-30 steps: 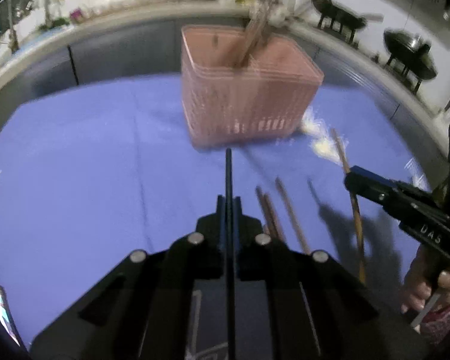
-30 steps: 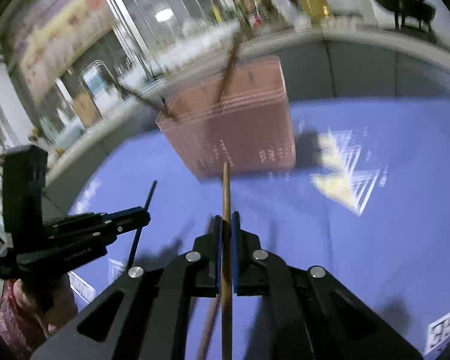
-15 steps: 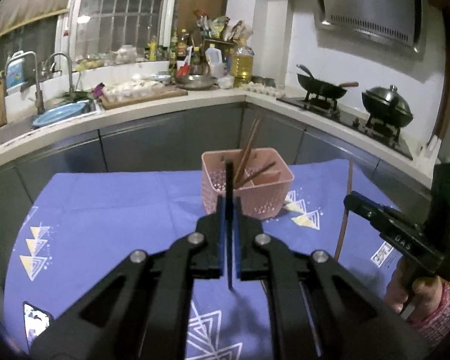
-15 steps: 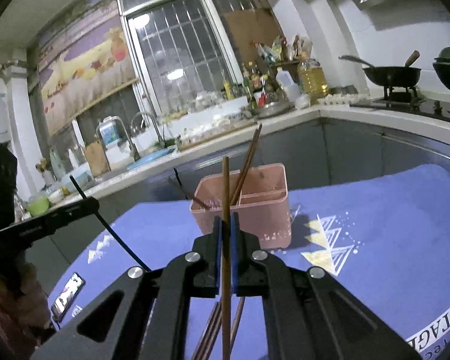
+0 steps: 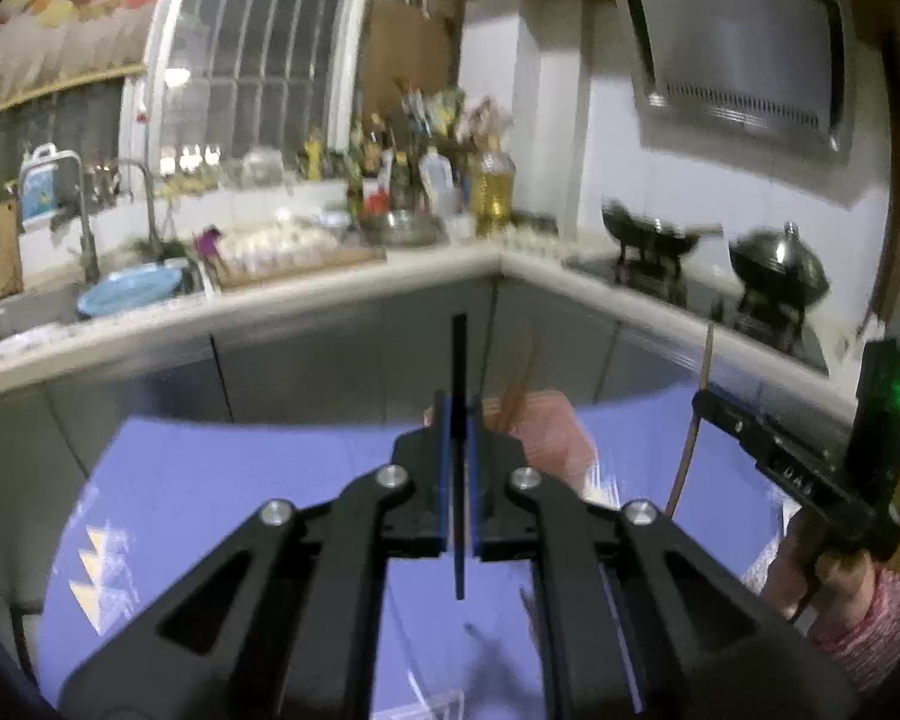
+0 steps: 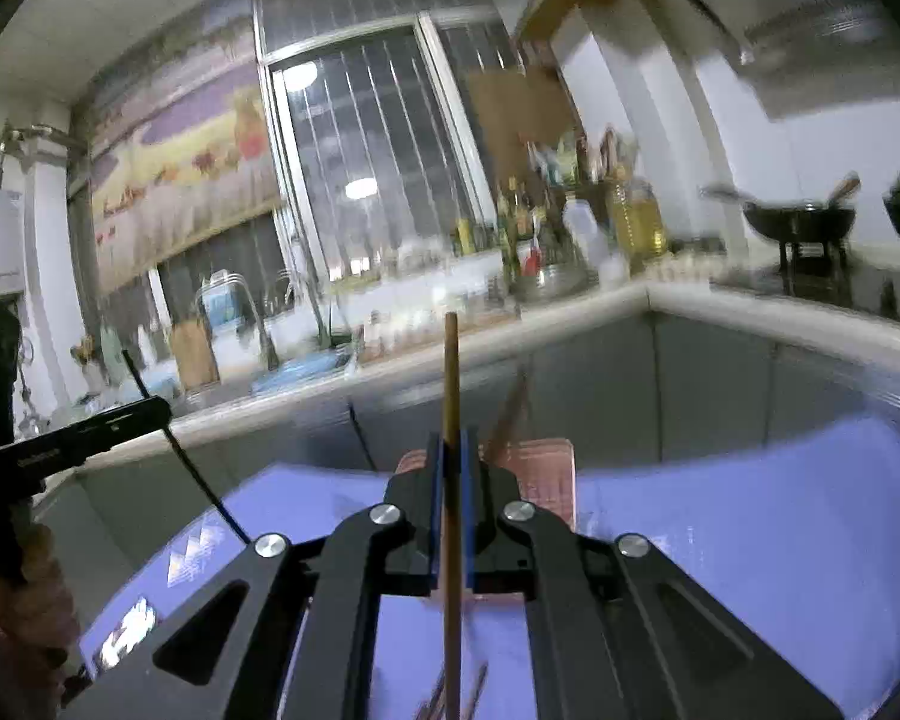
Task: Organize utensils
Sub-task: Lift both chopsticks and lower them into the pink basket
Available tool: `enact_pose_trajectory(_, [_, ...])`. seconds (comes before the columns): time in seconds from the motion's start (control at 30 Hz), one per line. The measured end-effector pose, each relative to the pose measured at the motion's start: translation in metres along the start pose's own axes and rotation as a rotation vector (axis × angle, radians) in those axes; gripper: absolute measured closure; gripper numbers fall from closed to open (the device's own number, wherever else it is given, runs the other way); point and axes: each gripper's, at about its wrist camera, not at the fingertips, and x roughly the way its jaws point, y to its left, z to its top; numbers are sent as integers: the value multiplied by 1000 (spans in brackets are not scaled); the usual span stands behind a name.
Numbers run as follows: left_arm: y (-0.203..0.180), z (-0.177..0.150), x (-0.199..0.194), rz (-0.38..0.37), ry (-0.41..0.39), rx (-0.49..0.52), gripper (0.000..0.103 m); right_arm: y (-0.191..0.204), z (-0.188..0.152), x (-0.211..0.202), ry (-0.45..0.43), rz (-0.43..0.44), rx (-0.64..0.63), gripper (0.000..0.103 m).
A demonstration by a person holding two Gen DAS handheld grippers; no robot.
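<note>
My left gripper (image 5: 459,414) is shut on a black chopstick (image 5: 459,360) that stands upright between its pads. My right gripper (image 6: 450,450) is shut on a brown wooden chopstick (image 6: 450,372), also upright. The pink slotted basket (image 5: 555,426) sits on the blue cloth just beyond both grippers, partly hidden by them, with brown chopsticks (image 5: 519,384) leaning in it; it also shows in the right wrist view (image 6: 543,468). Each gripper appears in the other's view: the right one (image 5: 708,402) with its brown stick, the left one (image 6: 156,411) with its black stick.
The table has a blue cloth (image 5: 222,480) with triangle patterns. Loose chopsticks (image 6: 474,690) lie on it under the right gripper. Behind it a grey counter (image 5: 270,306) with sink, bottles and a stove with woks (image 5: 774,270).
Both grippers have risen and tilted up from the table, each carrying its chopstick. The basket now sits lower and smaller in both views, and the kitchen wall fills the top.
</note>
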Motion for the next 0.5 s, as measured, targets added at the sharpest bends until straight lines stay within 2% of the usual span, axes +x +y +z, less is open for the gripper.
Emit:
enact_pose_trajectory(0.17, [3,55,14,7,-92,-31,99,-1,48,32,-123,-10,20,97])
enact_pose_trajectory(0.3, [-5,77,39,16,-141,-30,99,-7,69,62,-180,-11,60,97])
enact_pose_trajectory(0.37, [-9,79,57,19,-137,-22,99,-11,71,78,-186,-15,63,97])
enact_pose_trajectory(0.5, [-14,66,99,13,-63,-9,99,-17,58,114,-139,-27,50,97])
